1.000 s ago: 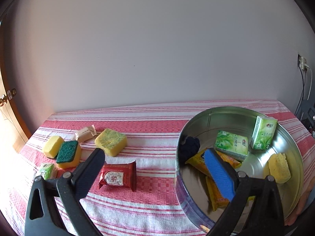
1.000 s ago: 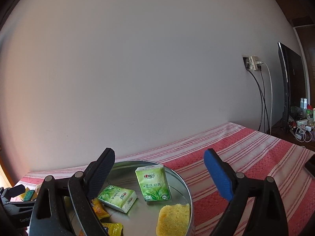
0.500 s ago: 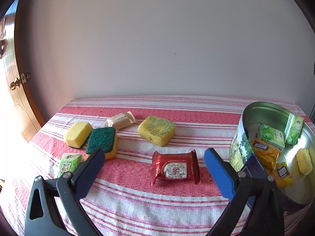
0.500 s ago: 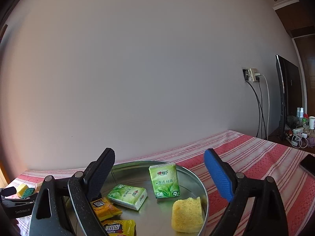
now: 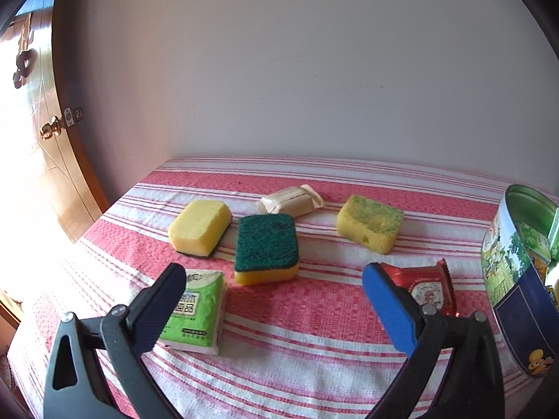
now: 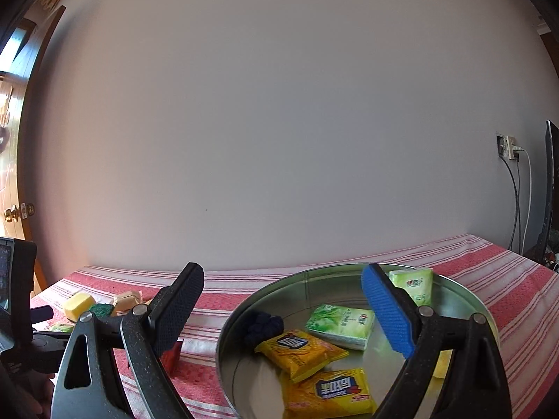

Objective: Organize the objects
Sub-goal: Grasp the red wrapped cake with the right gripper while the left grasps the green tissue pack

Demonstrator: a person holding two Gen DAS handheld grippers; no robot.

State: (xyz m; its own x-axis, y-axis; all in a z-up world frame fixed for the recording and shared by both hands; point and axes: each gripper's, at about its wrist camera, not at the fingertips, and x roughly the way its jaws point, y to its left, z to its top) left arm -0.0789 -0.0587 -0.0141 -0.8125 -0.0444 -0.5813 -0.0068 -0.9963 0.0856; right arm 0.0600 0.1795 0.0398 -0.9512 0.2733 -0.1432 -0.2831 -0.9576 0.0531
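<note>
Behind the spread left gripper [image 5: 274, 279], a tissue pack [image 5: 195, 310] is half hidden; the tin [image 5: 517, 279] seems cropped.

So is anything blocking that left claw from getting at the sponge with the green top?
Nothing visible. The left gripper hangs open with the green-topped sponge just beyond its fingertips, only bare striped cloth between them. The green tissue pack lies partly behind its left finger, and the red snack packet behind its right one, both off to the sides.

Bright daylight glares left; fisheye edges curve.
</note>
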